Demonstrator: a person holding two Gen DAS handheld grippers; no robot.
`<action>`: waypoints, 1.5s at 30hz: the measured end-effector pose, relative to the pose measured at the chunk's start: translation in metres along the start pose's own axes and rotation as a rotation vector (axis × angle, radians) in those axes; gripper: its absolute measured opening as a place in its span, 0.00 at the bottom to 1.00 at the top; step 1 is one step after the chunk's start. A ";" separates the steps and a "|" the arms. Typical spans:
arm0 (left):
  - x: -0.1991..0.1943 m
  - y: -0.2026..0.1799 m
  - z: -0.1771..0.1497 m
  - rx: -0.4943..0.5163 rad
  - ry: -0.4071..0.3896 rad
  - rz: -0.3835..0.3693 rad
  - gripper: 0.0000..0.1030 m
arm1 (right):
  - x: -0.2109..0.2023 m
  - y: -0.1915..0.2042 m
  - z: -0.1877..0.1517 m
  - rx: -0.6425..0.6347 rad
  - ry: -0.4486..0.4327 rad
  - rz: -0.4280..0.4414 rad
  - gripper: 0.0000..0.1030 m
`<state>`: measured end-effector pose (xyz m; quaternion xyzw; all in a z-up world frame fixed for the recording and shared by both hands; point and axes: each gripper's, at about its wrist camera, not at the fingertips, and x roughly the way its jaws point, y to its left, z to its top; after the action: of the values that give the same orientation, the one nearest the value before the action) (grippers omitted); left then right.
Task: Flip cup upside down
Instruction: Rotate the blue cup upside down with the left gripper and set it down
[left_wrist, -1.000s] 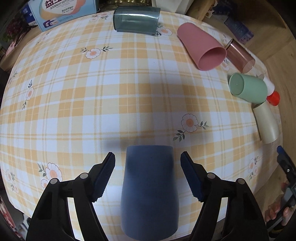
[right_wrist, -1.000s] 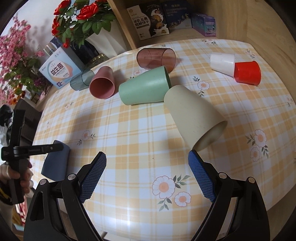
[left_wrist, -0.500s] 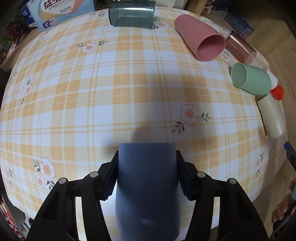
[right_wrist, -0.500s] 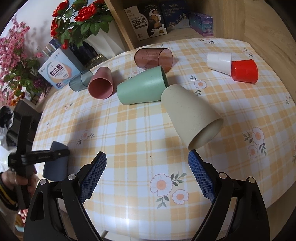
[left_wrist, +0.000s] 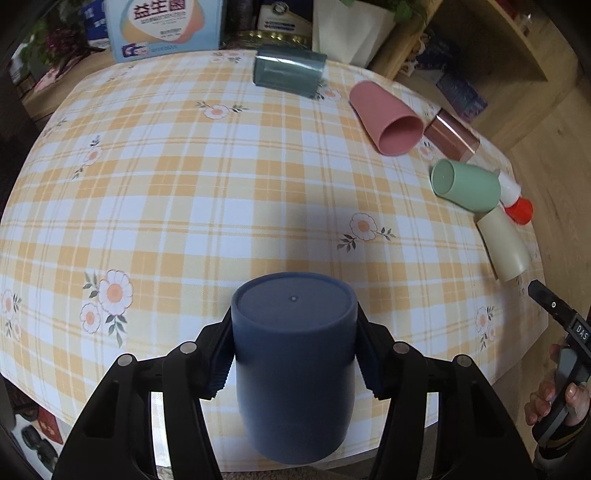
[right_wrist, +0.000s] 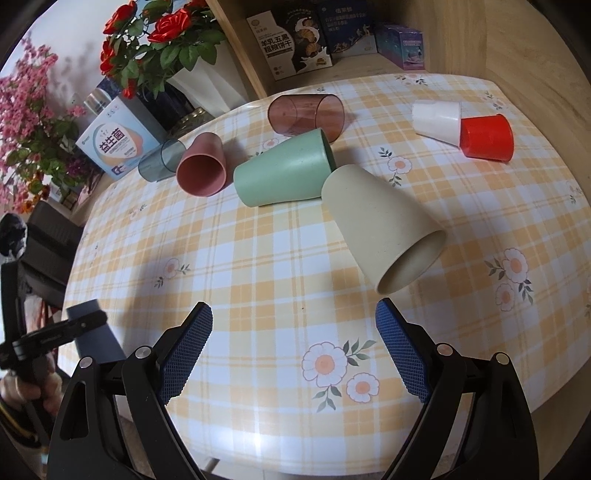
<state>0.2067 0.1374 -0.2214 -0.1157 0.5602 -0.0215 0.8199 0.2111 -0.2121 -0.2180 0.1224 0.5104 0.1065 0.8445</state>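
The matte dark-blue cup (left_wrist: 295, 365) sits clamped between the ribbed pads of the left claw (left_wrist: 293, 354), its flat round base toward the camera, at the near edge of the plaid counter (left_wrist: 221, 184). The right claw (right_wrist: 293, 350) hangs released over the cloth, gripping nothing. Beyond the blue cup, seven more tapered cups lie tipped over: smoky grey (left_wrist: 290, 70), pink (left_wrist: 386, 118), clear brown (left_wrist: 450, 136), green (left_wrist: 465, 184), beige (left_wrist: 504, 245), white (right_wrist: 436, 120), red (right_wrist: 485, 136).

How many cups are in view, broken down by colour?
Dark blue cup, clamped in the left gripper: 1
Grey-blue clear cup: 1
Pink cup: 1
Brown clear cup: 1
Green cup: 1
Beige cup: 1
White cup: 1
Red cup: 1
Total: 8 cups. All but the blue one lie on the table.
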 end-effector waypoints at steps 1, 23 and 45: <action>-0.002 0.001 -0.002 -0.008 -0.013 0.000 0.54 | -0.001 0.000 0.000 -0.001 -0.003 0.000 0.84; -0.031 0.033 0.000 -0.126 -0.188 0.127 0.52 | 0.001 -0.005 -0.005 0.010 0.004 -0.029 0.84; -0.009 -0.001 0.008 -0.045 -0.189 0.214 0.52 | -0.002 -0.006 -0.006 0.009 -0.003 -0.045 0.84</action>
<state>0.2113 0.1388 -0.2100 -0.0754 0.4900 0.0895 0.8638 0.2049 -0.2181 -0.2212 0.1147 0.5121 0.0848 0.8470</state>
